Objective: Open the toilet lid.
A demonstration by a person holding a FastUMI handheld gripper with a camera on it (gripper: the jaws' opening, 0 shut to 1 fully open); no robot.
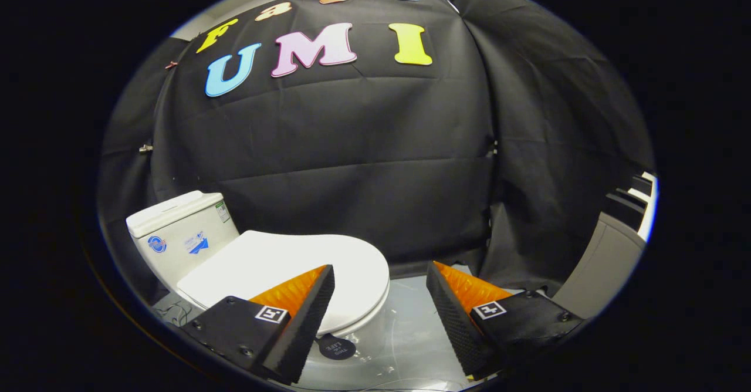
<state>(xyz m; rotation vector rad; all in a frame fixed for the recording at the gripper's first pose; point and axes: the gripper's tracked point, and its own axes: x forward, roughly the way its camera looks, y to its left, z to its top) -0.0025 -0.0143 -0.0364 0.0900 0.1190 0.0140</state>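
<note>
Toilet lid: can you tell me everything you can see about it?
The toilet lid is white, smooth and glossy, like hard plastic, with a rounded front edge. It lies flat and closed on the toilet, not lifted yet. Its back end meets the white tank, which has stickers on the front. The gripper is open and holds nothing. One finger crosses in front of the lid's front part; whether it touches is unclear. The other stands off to the side, over the shiny floor.
</note>
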